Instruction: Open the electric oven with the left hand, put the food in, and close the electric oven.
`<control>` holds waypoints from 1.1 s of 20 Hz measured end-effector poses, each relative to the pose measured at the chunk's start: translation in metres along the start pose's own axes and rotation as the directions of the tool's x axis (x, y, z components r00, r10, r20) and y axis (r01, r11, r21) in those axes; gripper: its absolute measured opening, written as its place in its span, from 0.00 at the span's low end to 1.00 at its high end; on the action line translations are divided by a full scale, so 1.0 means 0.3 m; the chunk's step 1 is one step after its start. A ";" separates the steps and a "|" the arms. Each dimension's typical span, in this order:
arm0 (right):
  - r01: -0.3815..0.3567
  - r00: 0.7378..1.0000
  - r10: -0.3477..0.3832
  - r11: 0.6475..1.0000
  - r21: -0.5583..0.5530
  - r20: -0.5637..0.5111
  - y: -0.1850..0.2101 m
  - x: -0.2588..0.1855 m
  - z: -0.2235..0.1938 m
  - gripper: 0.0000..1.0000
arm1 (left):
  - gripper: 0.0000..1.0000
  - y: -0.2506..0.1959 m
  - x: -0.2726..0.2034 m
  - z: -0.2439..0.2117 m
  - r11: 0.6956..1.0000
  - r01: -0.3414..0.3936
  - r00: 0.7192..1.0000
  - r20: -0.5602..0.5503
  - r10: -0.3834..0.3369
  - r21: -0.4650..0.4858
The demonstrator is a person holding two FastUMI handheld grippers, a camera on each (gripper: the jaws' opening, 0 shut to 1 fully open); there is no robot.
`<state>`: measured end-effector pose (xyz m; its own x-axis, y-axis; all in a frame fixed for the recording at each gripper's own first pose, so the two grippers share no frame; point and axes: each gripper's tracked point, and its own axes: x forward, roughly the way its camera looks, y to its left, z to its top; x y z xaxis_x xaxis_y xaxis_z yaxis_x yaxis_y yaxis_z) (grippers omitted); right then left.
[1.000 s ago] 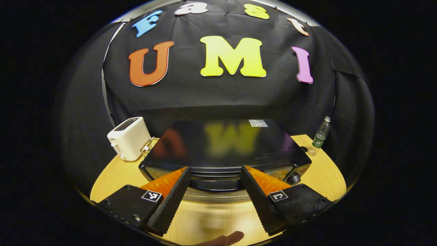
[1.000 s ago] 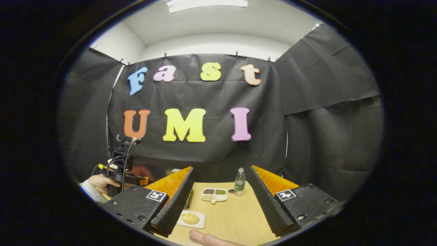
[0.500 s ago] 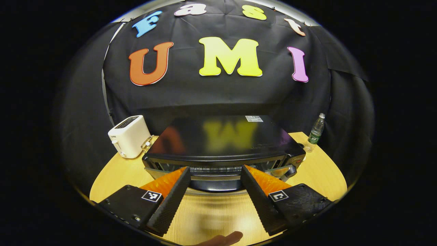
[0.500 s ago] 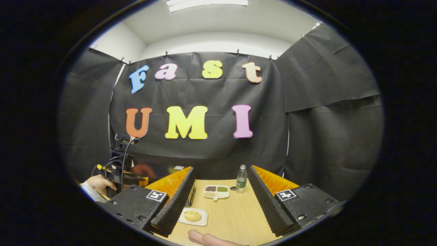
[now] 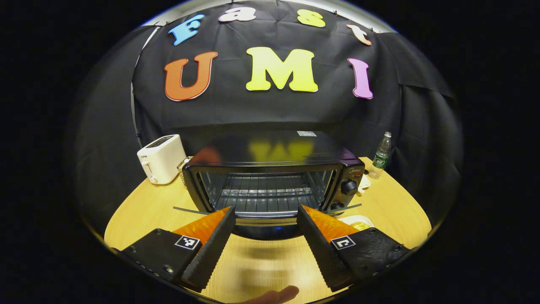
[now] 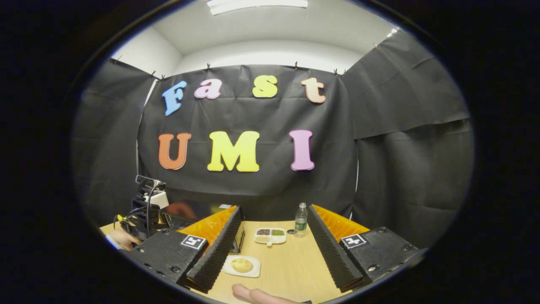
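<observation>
Left gripper view: the electric oven [image 5: 270,177] stands at 12 o'clock from the left tongs [image 5: 263,238], on the wooden bench [image 5: 139,211]; its door [image 5: 265,226] is lowered forward, open, its edge lying between the two fingers without either pressing on it; the wire rack [image 5: 263,196] inside is bare; the left tongs are spread apart and grasp nothing. A white toaster [image 5: 161,158] sits at 10 o'clock; a water bottle [image 5: 381,155] stands at 2 o'clock.

Right gripper view: the right tongs [image 6: 270,247] are spread wide, holding nothing; the food, a bread roll [image 6: 242,265] on a small white plate [image 6: 252,272], lies on the bench at 11 o'clock, just beside the left finger; a divided dish [image 6: 270,235] sits at 12 o'clock, the water bottle [image 6: 300,219] just past it at 1 o'clock; the left tongs' rig [image 6: 145,213] is at 9 o'clock.
</observation>
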<state>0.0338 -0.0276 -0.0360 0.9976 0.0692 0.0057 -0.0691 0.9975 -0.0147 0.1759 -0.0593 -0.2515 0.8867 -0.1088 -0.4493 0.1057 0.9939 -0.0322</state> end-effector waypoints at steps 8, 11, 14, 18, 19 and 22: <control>-0.013 1.000 0.013 1.000 -0.014 0.010 0.038 -0.017 0.009 0.96 | 0.98 -0.010 -0.063 -0.187 1.000 -0.003 1.000 -0.014 0.003 0.002; -0.019 1.000 0.019 1.000 -0.015 0.005 0.049 -0.020 -0.003 0.96 | 0.97 -0.011 -0.078 -0.266 1.000 -0.004 1.000 -0.030 0.004 -0.002; -0.009 1.000 0.009 1.000 -0.010 0.000 0.046 -0.018 -0.015 0.96 | 0.97 -0.020 -0.080 -0.328 1.000 -0.008 1.000 -0.031 0.007 -0.011; -0.009 1.000 0.009 0.999 0.036 -0.014 0.050 -0.012 -0.046 0.96 | 0.95 -0.023 -0.066 -0.435 0.999 -0.005 0.996 -0.090 0.002 -0.034; -0.012 1.000 0.013 0.999 0.041 -0.018 0.050 -0.005 -0.053 0.96 | 0.94 -0.024 -0.061 -0.460 1.000 -0.005 0.994 -0.106 0.002 -0.026; -0.014 0.999 0.015 0.999 0.050 -0.030 0.041 0.009 -0.057 0.96 | 0.95 -0.007 -0.057 -0.480 1.000 -0.004 0.994 -0.106 0.001 -0.026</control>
<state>0.0356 -0.0154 -0.0533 0.9962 0.0841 -0.0246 -0.0832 0.9959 0.0356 0.0957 -0.0567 -0.3724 0.8343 -0.1051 -0.5411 0.0905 0.9945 -0.0536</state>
